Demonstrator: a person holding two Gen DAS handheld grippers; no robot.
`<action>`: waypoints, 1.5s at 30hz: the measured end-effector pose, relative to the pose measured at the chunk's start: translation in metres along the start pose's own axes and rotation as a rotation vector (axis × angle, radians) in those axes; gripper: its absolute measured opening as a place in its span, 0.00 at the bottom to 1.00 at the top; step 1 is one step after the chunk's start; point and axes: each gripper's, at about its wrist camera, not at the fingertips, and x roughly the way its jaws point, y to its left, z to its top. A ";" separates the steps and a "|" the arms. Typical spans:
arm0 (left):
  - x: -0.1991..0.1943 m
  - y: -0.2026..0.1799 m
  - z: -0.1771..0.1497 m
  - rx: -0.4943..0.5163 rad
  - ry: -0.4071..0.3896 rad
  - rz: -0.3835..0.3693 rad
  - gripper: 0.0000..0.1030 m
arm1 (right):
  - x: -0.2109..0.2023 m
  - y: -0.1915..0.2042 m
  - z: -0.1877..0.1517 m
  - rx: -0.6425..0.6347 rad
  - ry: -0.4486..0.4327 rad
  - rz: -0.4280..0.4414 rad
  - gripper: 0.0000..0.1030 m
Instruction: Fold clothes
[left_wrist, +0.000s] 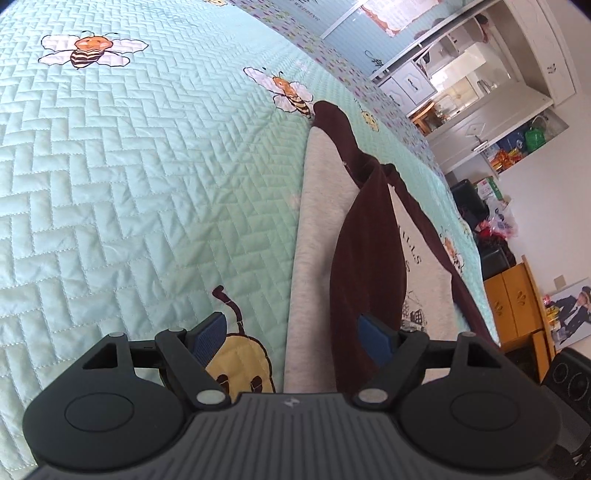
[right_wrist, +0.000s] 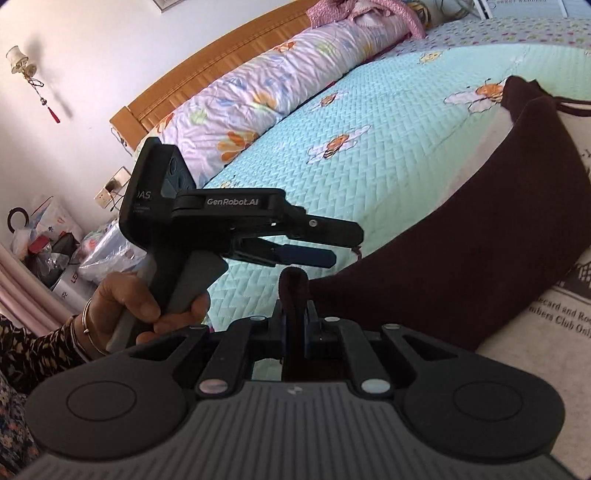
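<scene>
A grey sweatshirt (left_wrist: 317, 206) with dark brown sleeves lies flat on the bed (left_wrist: 147, 166), on the mint quilted cover printed with bees, near the side edge of the bed. Its pale front bears black printed lettering and a small drawing of buildings. One dark brown sleeve (right_wrist: 461, 236) is drawn across the grey body in a broad, slack band, its cuff (right_wrist: 293, 284) pinched upright between the closed pads of the right tool (right_wrist: 294, 328). The other brown sleeve (left_wrist: 436, 236) runs as a narrow strip along the far side of the garment, toward the edge of the bed.
</scene>
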 end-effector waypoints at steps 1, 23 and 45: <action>0.001 -0.001 0.000 0.001 0.004 0.001 0.78 | -0.001 0.001 0.000 -0.010 0.006 0.000 0.09; 0.022 -0.026 -0.016 0.143 0.066 0.007 0.78 | 0.007 0.044 -0.032 -0.306 0.181 -0.105 0.54; 0.055 -0.057 0.013 0.217 0.070 -0.002 0.78 | -0.059 -0.165 -0.017 0.717 -0.380 -0.159 0.59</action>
